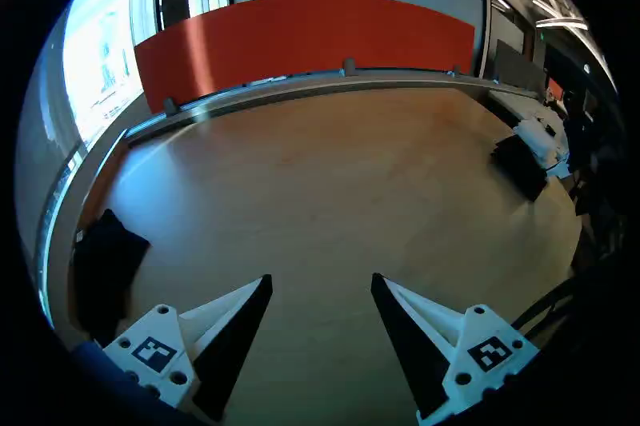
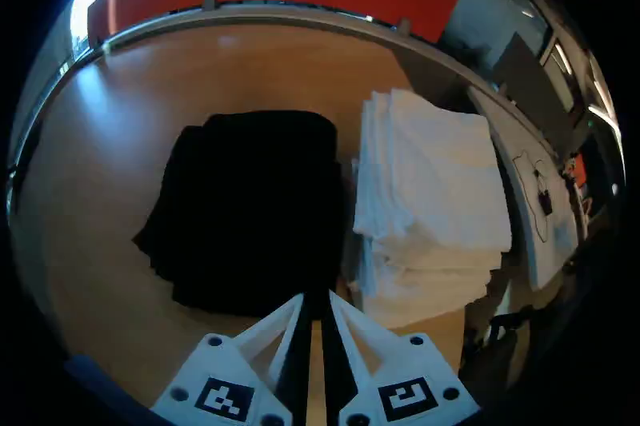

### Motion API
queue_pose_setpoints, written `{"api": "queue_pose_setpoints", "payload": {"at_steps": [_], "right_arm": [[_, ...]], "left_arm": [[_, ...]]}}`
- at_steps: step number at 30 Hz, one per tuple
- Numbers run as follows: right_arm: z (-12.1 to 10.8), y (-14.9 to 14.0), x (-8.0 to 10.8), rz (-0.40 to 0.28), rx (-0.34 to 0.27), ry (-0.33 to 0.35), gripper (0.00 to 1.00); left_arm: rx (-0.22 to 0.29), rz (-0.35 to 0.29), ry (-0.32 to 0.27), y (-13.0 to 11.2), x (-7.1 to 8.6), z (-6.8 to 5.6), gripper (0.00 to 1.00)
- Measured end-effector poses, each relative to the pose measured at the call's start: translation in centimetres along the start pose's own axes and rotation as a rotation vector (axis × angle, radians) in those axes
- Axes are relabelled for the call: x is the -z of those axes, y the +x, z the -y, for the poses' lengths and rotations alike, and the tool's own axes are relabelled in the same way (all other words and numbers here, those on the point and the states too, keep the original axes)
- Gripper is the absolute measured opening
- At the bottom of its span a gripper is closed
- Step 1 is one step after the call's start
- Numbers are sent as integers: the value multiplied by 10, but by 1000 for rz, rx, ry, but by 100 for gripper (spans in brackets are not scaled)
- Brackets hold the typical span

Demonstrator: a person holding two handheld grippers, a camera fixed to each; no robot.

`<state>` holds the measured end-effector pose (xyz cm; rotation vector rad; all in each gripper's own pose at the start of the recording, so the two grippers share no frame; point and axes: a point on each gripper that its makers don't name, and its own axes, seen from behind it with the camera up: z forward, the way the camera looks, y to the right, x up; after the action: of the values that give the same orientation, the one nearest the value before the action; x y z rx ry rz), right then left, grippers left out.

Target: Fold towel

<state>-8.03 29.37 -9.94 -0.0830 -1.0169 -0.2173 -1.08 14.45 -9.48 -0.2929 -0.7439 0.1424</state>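
- White towels (image 2: pixel 432 186) sit just beside the black towel (image 2: pixel 248 202) on the table (image 1: pixel 336 170).
- Its near edge meets my right gripper (image 2: pixel 316 300), fingers almost together.
- My left gripper (image 1: pixel 321 277): fingers apart.

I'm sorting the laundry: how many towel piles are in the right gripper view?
2. A black pile lies left of centre on the wooden table; a white stack sits close beside it, to its right. Towels within each pile can't be counted.

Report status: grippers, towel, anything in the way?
Left gripper open over table. Right gripper shut, tips at near edge of black towel; pinch unclear. White stack close beside it.
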Motion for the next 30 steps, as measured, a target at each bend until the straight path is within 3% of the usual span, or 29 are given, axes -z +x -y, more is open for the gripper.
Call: {"api": "queue_pose_setpoints", "payload": {"at_steps": [6, 10, 16, 23, 30], "right_arm": [[-4, 5, 18, -46, -20, -21, 28], [-4, 13, 30, -94, -27, -37, 61], [3, 25, 43, -151, -33, -37, 89], [6, 37, 50, -195, -20, -60, 93], [18, 71, 70, -331, -35, -75, 98]], "left_arm": [[4, -8, -1, 2, 1, 3, 92], [6, -14, -4, 4, 1, 3, 92], [7, -22, -10, 7, -1, 2, 92], [4, -29, -11, 10, -1, 5, 92], [27, -45, -6, 14, 1, 10, 92]]}}
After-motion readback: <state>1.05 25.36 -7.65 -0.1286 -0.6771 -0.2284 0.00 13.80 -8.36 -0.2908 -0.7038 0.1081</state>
